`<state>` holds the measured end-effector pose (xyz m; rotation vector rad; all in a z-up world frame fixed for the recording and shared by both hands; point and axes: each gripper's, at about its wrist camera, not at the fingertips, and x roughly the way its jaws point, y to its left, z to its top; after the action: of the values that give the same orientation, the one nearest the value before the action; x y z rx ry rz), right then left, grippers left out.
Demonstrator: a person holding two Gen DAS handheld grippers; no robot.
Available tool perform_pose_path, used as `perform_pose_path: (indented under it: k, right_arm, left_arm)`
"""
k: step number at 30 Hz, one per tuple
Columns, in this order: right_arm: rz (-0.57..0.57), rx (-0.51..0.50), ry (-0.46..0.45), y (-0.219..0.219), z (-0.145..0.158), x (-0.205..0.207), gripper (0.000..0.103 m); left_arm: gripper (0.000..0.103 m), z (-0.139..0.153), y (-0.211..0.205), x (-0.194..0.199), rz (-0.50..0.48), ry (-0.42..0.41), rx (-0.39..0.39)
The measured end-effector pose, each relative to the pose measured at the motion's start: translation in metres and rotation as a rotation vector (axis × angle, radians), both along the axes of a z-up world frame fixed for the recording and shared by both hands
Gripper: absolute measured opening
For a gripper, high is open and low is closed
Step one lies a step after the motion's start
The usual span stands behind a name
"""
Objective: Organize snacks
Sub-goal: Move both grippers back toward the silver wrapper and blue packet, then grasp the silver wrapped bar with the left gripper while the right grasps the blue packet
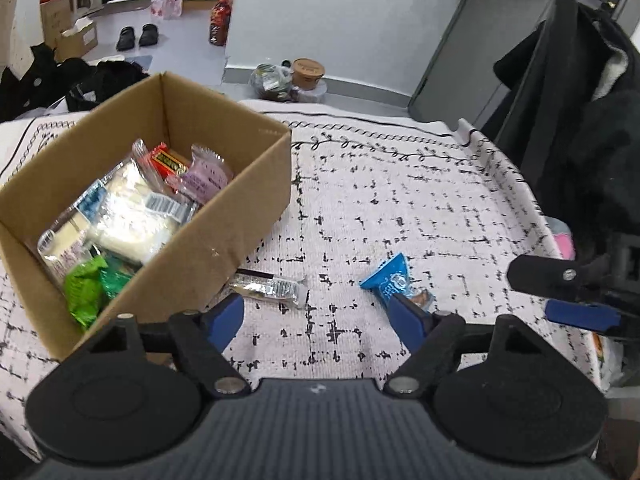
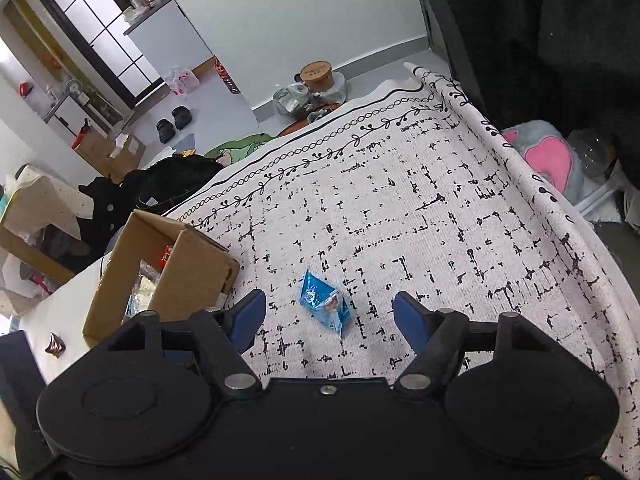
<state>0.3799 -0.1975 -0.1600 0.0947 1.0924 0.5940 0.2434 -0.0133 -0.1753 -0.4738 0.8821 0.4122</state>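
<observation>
A cardboard box [image 1: 248, 184] stands on the patterned cloth at the left and holds several snack packets, among them green, white, red and purple ones. It also shows in the right wrist view [image 2: 192, 276]. A silver packet [image 1: 268, 286] lies on the cloth beside the box. A blue packet [image 1: 390, 280] lies to its right, and in the right wrist view [image 2: 326, 302] it sits between my right fingers. My left gripper [image 1: 320, 314] is open and empty above the cloth. My right gripper [image 2: 330, 314] is open and empty over the blue packet, and shows at the right edge [image 1: 560, 292].
The cloth-covered table [image 2: 400, 208] ends at the right, where a dark coat [image 1: 580, 120] hangs on a chair. A pink and grey plush [image 2: 548, 156] lies beyond the right edge. Jars and a bag [image 1: 292, 80] stand on the floor behind. A small brown wrapper [image 2: 55, 345] lies left of the box.
</observation>
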Motion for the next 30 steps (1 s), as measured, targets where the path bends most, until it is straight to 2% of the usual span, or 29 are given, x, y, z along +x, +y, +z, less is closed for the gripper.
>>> perform_pose_path:
  k: [3, 13, 21, 24, 27, 28, 30]
  right_arm:
    - [-0.001, 0.006, 0.023, -0.001, -0.008, 0.006, 0.070]
    - [0.030, -0.025, 0.082, 0.011, -0.035, 0.020, 0.070]
    - [0.060, -0.061, 0.097, 0.022, -0.049, 0.024, 0.070]
    - [0.067, -0.064, 0.098, 0.024, -0.051, 0.025, 0.070]
    - [0.063, -0.064, 0.092, 0.024, -0.052, 0.026, 0.070]
    - [0.061, -0.065, 0.092, 0.024, -0.052, 0.027, 0.070]
    - [0.063, -0.067, 0.090, 0.025, -0.052, 0.027, 0.070]
  left_arm:
    - [0.074, -0.011, 0.000, 0.007, 0.039, 0.014, 0.002]
    - [0.074, -0.032, 0.009, 0.018, 0.206, 0.043, 0.059]
    - [0.074, -0.043, 0.026, 0.026, 0.269, 0.054, 0.038]
    - [0.074, -0.049, 0.031, 0.027, 0.300, 0.083, 0.036]
    - [0.074, -0.058, 0.033, 0.028, 0.303, 0.105, -0.010]
    - [0.072, -0.059, 0.032, 0.028, 0.298, 0.104, -0.002]
    - [0.056, -0.058, 0.029, 0.027, 0.276, 0.101, 0.014]
